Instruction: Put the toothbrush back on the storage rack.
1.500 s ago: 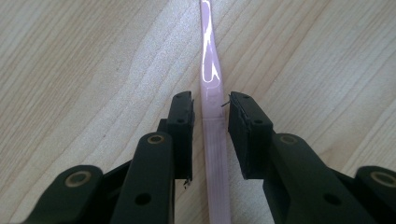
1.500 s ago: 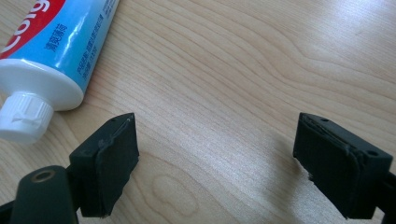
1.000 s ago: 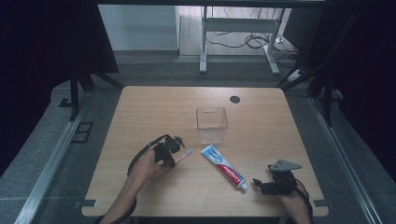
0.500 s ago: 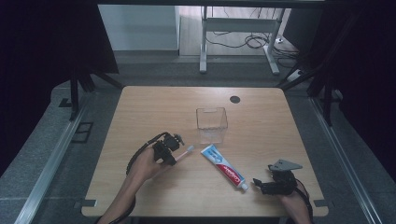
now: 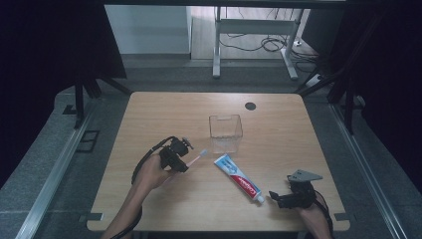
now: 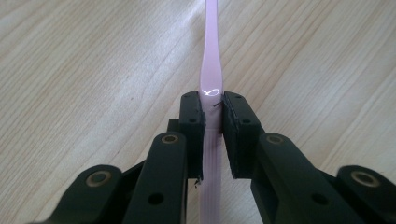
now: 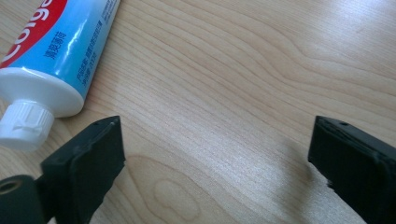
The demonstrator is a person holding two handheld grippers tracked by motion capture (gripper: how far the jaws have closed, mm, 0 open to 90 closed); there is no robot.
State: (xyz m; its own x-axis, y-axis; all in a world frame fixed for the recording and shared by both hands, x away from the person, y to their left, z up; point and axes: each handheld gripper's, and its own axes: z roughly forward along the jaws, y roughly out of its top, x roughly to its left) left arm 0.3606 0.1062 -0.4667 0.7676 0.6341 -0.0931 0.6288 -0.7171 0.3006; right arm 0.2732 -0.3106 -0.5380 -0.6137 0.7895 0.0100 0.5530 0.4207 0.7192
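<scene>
Clamping a pink toothbrush by its handle, the left gripper has its jaws nearly closed, the pads pressing the handle from both sides. In the high view the toothbrush sticks out from that gripper toward the clear plastic container, its head short of the container, over the left middle of the wooden table. The right gripper sits near the table's front right corner; its jaws have just been opening and now stand wide apart with only bare wood between them. A toothpaste tube lies flat and diagonal between the two grippers, its white cap just beside the right gripper's jaw tip, not touching.
</scene>
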